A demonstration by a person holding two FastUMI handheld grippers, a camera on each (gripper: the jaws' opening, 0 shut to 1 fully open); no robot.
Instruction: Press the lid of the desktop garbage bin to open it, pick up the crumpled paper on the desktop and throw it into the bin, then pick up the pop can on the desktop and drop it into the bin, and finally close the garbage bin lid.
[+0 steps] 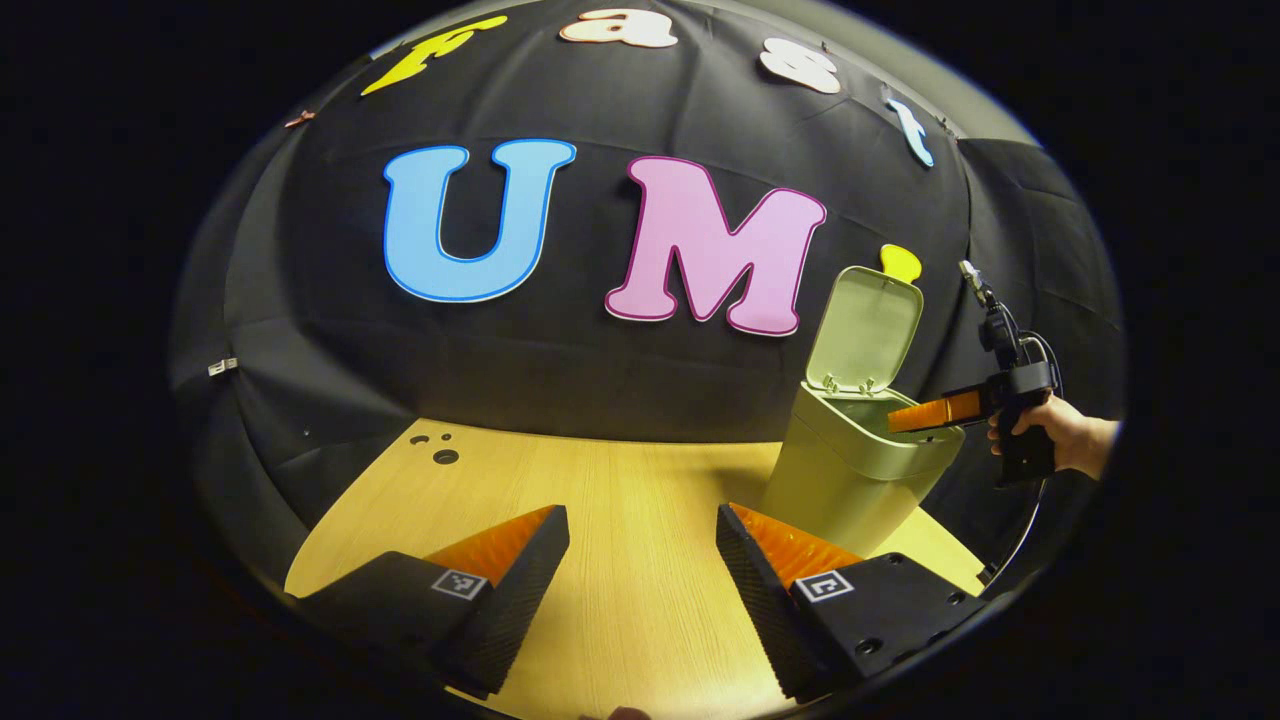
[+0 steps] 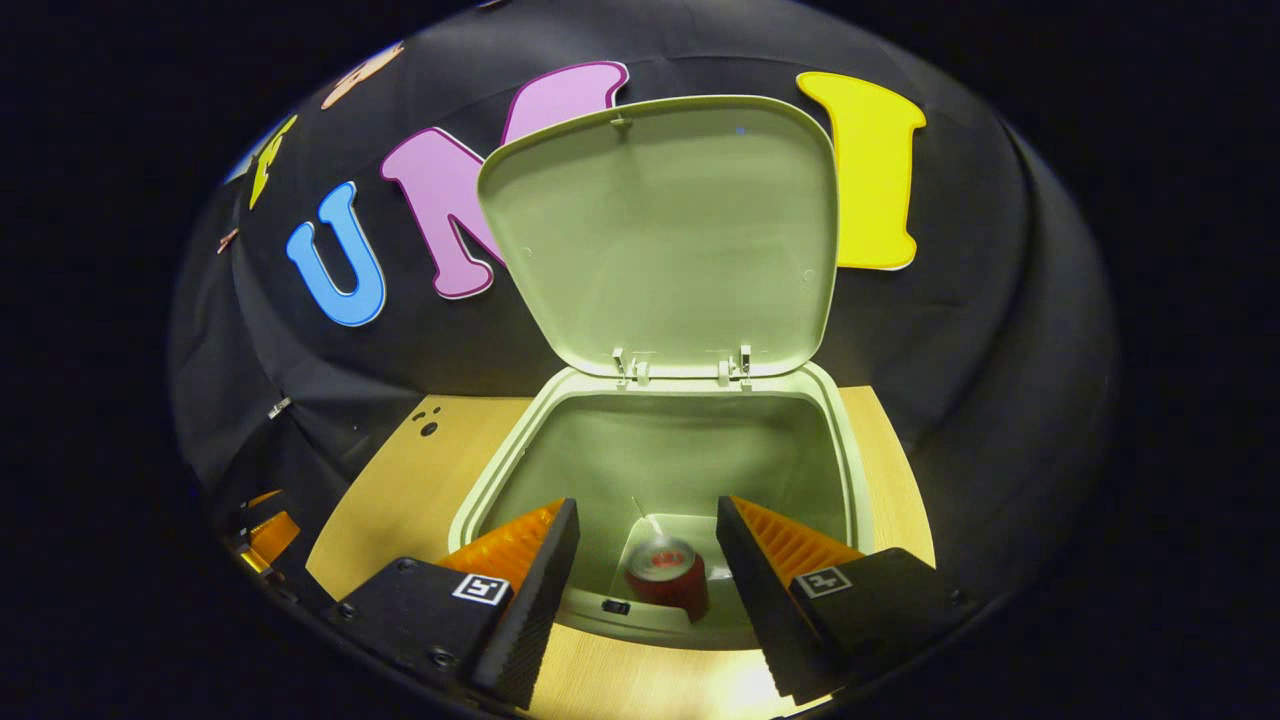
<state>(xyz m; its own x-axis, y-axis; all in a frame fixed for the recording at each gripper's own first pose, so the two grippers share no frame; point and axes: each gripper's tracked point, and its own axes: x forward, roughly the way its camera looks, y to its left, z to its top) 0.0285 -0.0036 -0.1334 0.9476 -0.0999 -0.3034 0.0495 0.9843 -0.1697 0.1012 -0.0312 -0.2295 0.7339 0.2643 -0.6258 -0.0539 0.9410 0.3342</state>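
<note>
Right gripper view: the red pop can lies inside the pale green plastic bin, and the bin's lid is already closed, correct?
Not quite. The red pop can is inside the pale green plastic bin, but the lid stands open, hinged upright, as the right gripper view shows.

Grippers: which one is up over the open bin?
The right gripper, held by a hand. It hangs open above the bin with the can inside; the left gripper sits over the table.

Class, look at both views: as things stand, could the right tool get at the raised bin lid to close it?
Probably yes. The right tool hovers open over the bin mouth, and the lid stands upright just beyond, with nothing between them. The can is already inside.
</note>
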